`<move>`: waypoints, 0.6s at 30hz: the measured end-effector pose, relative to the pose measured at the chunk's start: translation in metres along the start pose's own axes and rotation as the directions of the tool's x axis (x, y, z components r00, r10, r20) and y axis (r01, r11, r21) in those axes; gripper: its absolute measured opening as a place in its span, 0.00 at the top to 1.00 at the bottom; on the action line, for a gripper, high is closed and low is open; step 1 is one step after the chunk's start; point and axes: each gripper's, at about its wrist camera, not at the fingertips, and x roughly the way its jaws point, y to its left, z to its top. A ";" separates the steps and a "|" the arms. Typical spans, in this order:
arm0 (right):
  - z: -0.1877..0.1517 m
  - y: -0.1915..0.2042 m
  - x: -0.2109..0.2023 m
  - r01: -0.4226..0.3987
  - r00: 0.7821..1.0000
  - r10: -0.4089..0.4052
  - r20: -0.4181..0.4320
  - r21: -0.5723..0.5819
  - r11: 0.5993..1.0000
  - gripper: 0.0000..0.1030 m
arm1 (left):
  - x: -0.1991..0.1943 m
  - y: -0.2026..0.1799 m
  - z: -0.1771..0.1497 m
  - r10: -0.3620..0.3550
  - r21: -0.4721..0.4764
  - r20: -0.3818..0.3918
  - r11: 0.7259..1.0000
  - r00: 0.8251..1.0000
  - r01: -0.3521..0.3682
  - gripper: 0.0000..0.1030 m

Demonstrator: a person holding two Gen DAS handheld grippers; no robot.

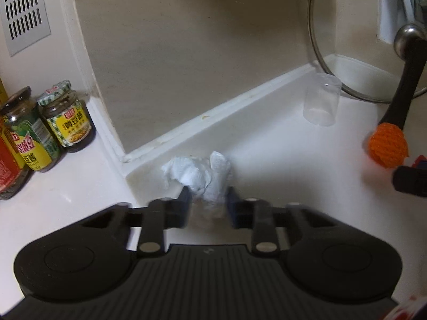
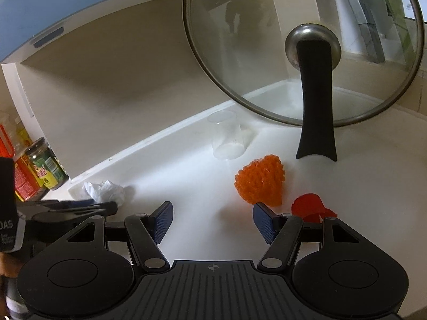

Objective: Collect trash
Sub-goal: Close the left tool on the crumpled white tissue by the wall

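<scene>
The left gripper (image 1: pixel 208 202) has its fingers (image 1: pixel 184 200) clenched on a crumpled white tissue (image 1: pixel 198 172) lying on the white surface (image 1: pixel 267 146) near the wall corner. The right gripper (image 2: pixel 213 222) hovers released, fingers spread, just before an orange mesh ball (image 2: pixel 260 181). A clear cup (image 2: pixel 226 138) and glass lid (image 2: pixel 293 40) stand behind.

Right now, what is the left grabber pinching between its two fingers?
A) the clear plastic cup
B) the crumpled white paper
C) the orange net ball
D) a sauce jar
B: the left gripper has its fingers closed against the crumpled white paper, while the orange net ball and clear cup sit apart, untouched.
</scene>
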 end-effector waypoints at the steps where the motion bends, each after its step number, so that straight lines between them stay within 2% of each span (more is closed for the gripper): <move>1: 0.001 0.000 0.001 -0.003 1.000 0.003 0.003 -0.001 1.000 0.35 | -0.001 0.000 -0.001 0.001 0.004 0.008 1.000 1.000 -0.001 0.79; 5: 0.007 0.003 0.007 -0.015 1.000 0.016 0.025 -0.023 1.000 0.35 | -0.011 0.001 -0.001 -0.003 0.026 0.041 1.000 0.999 0.002 0.81; 12: 0.025 0.009 0.023 0.000 0.997 0.007 0.080 -0.081 0.997 0.35 | -0.033 0.005 0.010 -0.038 0.010 0.103 0.999 0.994 0.037 0.82; 18: 0.044 0.004 0.048 0.038 0.994 -0.028 0.107 -0.096 0.995 0.36 | -0.027 -0.011 0.032 -0.077 0.007 0.124 0.997 0.989 0.076 0.82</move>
